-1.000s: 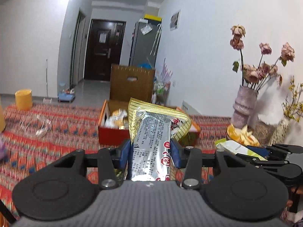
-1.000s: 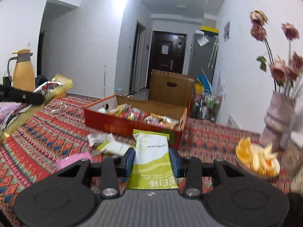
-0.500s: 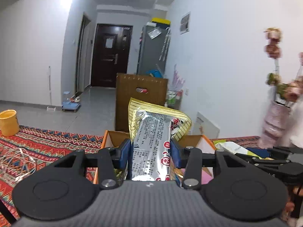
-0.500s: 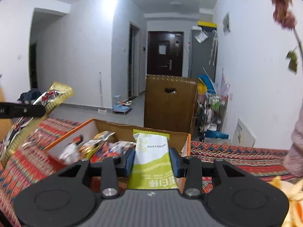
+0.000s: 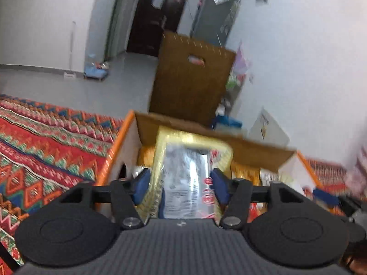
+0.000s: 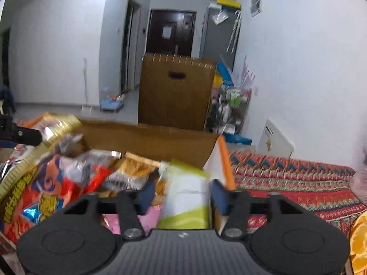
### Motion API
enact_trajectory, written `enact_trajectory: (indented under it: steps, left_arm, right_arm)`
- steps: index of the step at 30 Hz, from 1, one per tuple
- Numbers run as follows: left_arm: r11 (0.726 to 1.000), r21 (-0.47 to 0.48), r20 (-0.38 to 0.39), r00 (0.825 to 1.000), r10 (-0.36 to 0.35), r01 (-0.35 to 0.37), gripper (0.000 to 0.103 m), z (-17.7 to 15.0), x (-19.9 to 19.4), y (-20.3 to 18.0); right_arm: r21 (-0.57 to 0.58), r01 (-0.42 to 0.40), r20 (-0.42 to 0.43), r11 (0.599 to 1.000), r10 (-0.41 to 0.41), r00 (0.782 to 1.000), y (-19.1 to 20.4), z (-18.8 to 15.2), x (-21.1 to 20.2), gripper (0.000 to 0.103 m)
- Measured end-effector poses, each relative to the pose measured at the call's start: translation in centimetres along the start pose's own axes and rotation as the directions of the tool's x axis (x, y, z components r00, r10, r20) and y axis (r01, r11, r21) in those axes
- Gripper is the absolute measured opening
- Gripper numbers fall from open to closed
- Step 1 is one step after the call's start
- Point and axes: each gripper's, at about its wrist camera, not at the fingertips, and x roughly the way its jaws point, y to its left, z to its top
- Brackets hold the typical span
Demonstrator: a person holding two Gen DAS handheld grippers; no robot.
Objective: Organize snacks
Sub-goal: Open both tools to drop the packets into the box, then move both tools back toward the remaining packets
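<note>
While both grippers hang over the open cardboard box [image 5: 257, 147], their jaws are opening. The left gripper [image 5: 181, 181] has its blue pads spread to either side of a gold-and-silver snack packet [image 5: 185, 178]; a slim gap shows between the left pad and the packet's gold edge, and the right pad sits close against the other side, though blur hides whether it touches. The packet stands upright between the fingers, its top over the middle of the box, near the far wall. In the right wrist view this same packet's gold end [image 6: 57, 126] shows at the box's left side, with the black finger of the left gripper [image 6: 20, 135] beside it.

The right gripper [image 6: 181, 197] is spread too, and a green-and-white snack packet [image 6: 185, 197] tilts between its pads with clear space on the left side; it seems loose. It sits at the right end of the box, just inside the orange-edged right wall [image 6: 226, 162]. Beside it, heaped snack bags [image 6: 68, 183] in red, orange and silver fill the box, with a pink packet [image 6: 146, 220] under the gripper.

The box rests on a red patterned tablecloth [image 6: 298, 183]. Orange slices [image 6: 359, 245] lie at the table's near right edge. A brown board with a handle slot [image 6: 176, 91] stands behind the box.
</note>
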Motion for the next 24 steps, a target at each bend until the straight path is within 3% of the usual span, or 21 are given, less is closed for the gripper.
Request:
enact_trajectory:
  steps: [4, 9, 12, 14, 16, 19, 24]
  left_arm:
    - [1.0, 0.014, 0.018, 1.0, -0.001, 0.001, 0.073, -0.4, -0.5, -0.2]
    - [1.0, -0.004, 0.091, 0.996, 0.022, -0.021, 0.076, 0.5, -2.8, 0.2]
    - [0.999, 0.038, 0.162, 0.987, 0.018, -0.024, 0.08, 1.6, -5.8, -0.4]
    - [0.996, 0.079, 0.246, 0.969, 0.02, -0.041, 0.082, 2.1, -8.8, -1.3]
    - [0.993, 0.11, 0.288, 0.958, 0.003, -0.036, 0.084, 1.9, -11.8, -2.1]
    - [0.986, 0.164, 0.312, 0.949, -0.03, -0.023, 0.085, 1.2, -16.0, -3.1]
    - [0.985, 0.173, 0.288, 0.957, -0.042, -0.008, 0.091, -1.5, -21.1, -4.0]
  right_arm:
    - [-0.001, -0.023, 0.021, 1.0, 0.023, 1.0, 0.6, -0.3, -0.4, 0.068]
    - [0.034, -0.04, 0.071, 0.999, 0.037, 0.997, -0.3, 0.5, -2.4, 0.069]
    - [0.051, -0.056, 0.118, 0.997, 0.049, 0.992, -0.9, 1.7, -4.7, 0.069]
    - [0.05, -0.072, 0.164, 0.996, 0.063, 0.984, -1.1, 2.7, -6.9, 0.07]
    - [0.046, -0.081, 0.213, 0.996, 0.07, 0.975, -1.4, 2.8, -9.8, 0.082]
    - [0.047, -0.095, 0.23, 0.994, 0.081, 0.97, -1.9, 2.7, -12.8, 0.082]
    - [0.025, -0.111, 0.248, 0.994, 0.101, 0.964, -2.6, 1.7, -18.6, 0.083]
